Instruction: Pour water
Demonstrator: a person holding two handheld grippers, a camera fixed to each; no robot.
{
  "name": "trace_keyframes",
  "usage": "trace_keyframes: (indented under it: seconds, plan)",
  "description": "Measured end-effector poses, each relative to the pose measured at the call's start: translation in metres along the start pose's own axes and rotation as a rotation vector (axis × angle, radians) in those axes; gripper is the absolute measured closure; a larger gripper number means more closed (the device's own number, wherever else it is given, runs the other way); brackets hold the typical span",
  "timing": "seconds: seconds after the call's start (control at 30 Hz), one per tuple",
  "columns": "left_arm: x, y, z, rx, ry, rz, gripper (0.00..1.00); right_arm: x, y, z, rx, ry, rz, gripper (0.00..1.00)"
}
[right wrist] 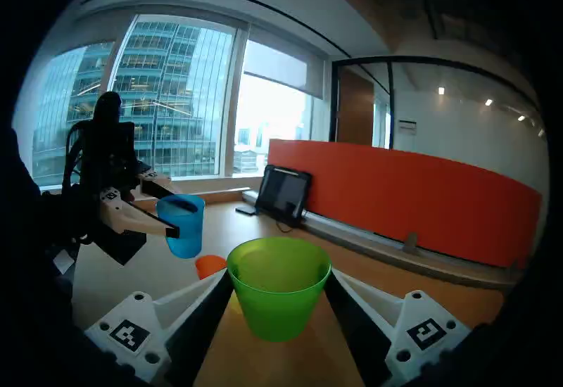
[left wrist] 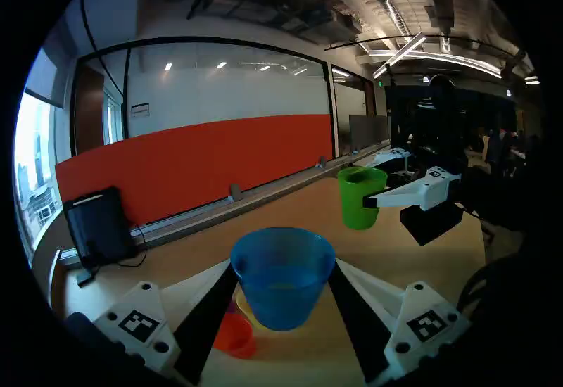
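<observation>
**A:** Where are the cups?

**B:** The blue cup (left wrist: 283, 278) stands upright in the left gripper (left wrist: 283, 274), both fingers pressed against its sides. The green cup (right wrist: 279, 285) is clamped the same way in the right gripper (right wrist: 279, 281). Both are held above the table (left wrist: 394, 246).

**A:** How do they lie to each other?

**B:** Apart, mouths up. From the left gripper, the green one is ahead and to the right. I'd judge one rim has to come over the other before any tipping.

**A:** Which one holds water?

**B:** I can't tell. Both are smooth, tapered plastic, and the blue one is slightly see-through. A small orange cup (left wrist: 236, 334) sits on the wooden table under it.
</observation>
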State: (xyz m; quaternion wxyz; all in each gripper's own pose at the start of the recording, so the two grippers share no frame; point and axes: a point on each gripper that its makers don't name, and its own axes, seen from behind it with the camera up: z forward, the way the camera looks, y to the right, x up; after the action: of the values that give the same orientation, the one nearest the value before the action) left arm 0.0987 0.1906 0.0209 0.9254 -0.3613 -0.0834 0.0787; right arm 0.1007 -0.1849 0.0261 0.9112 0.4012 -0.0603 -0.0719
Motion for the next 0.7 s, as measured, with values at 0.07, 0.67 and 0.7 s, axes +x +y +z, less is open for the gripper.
trace_keyframes:
  seconds: [0.07, 0.67, 0.7]
  plan:
    - [0.004, 0.0, 0.0, 0.001, 0.013, 0.002, 0.14, 0.007, -0.001, 0.0, 0.002, 0.016, 0.001, 0.09]
    - [0.049, -0.008, 0.002, 0.085, 0.101, 0.205, 0.14, 0.025, -0.016, -0.001, 0.034, 0.068, -0.004, 0.09]
    - [0.052, -0.007, 0.002, 0.089, 0.105, 0.222, 0.14, 0.025, -0.017, -0.001, 0.036, 0.068, -0.004, 0.09]
